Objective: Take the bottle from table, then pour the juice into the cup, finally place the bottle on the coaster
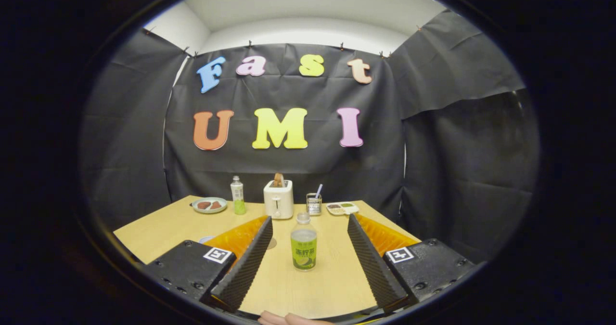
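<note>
The tongs (308, 262) stand wide apart, empty, either side of the juice bottle (303, 243) upright on the worktop (159, 224) — likely light, smooth-sided plastic, liable to slip or topple — best gripped mid-body, around the label.

Between my gripper's (308, 262) spread fingers stands the clear plastic bottle (303, 242), its label bright green, its cap see-through. The wooden table (332, 281) under it is pale yellow-tan with faint grain. Beyond my fingers I see a cream-white toaster (278, 199), a second clear bottle (237, 195) with green at its base, and a pale grey-green plate (209, 205) carrying reddish-brown pieces.
</note>
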`<state>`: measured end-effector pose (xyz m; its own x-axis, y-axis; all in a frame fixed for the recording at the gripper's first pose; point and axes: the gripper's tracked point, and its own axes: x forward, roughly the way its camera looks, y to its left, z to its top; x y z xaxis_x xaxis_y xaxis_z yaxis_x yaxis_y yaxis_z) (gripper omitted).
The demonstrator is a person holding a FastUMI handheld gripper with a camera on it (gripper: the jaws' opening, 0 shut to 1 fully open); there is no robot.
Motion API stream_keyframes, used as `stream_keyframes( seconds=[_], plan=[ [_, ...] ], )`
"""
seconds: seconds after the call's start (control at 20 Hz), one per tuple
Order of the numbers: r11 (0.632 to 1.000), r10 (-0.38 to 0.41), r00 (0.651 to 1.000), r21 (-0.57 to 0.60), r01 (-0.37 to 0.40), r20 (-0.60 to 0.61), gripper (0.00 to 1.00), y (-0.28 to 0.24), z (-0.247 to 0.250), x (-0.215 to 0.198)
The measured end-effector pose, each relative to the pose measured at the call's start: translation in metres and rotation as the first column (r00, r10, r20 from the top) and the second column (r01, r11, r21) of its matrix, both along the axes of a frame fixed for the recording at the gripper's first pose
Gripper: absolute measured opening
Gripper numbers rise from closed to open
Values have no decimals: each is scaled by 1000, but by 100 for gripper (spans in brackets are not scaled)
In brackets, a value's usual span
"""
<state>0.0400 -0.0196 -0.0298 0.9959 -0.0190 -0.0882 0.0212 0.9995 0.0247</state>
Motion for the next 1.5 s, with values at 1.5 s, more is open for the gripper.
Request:
stream_keyframes(
  seconds=[1.5],
  plan=[
    [992,128,989,13,-127,-78,100,14,-137,195]
  ],
)
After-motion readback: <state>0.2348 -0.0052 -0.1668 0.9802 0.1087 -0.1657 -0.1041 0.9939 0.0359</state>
